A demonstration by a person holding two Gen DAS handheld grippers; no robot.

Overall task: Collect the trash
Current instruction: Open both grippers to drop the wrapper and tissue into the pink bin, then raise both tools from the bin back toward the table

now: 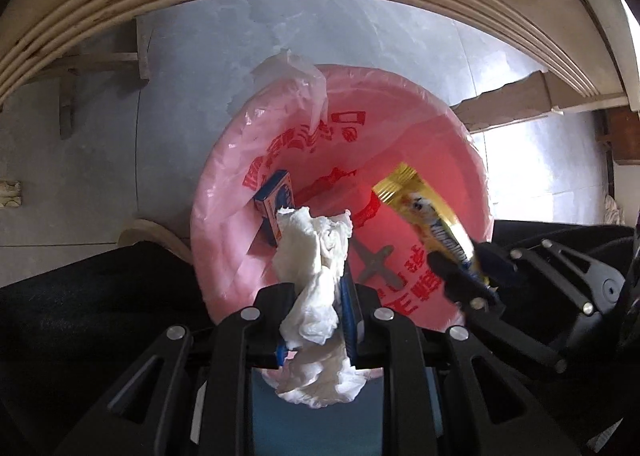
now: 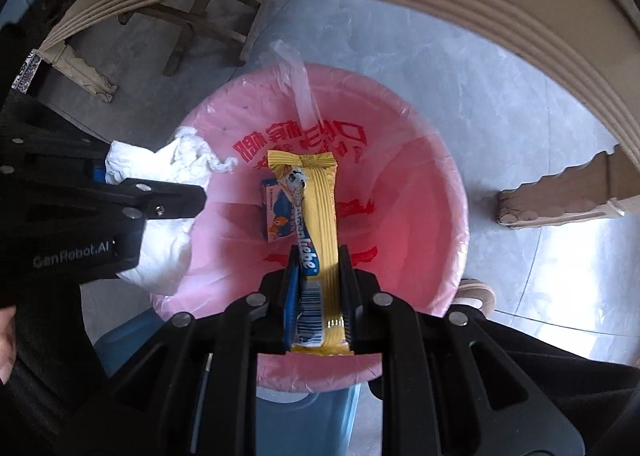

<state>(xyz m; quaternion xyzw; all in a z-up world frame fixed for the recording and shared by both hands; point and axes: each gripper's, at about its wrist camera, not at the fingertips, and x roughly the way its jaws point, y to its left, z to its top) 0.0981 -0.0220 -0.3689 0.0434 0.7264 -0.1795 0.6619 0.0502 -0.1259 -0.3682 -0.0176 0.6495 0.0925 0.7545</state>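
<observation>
Both claws are hanging directly above the pink-lined round bin: left claw gripping a crumpled white tissue, right claw gripping a long yellow snack wrapper.

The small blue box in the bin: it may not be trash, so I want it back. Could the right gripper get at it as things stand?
Probably not yet. The right gripper is shut on the yellow wrapper, which hangs right over the blue box in the pink-lined bin.

Crumpled soft paper tissue, glossy foil wrapper, thin shiny pink plastic bin liner
</observation>
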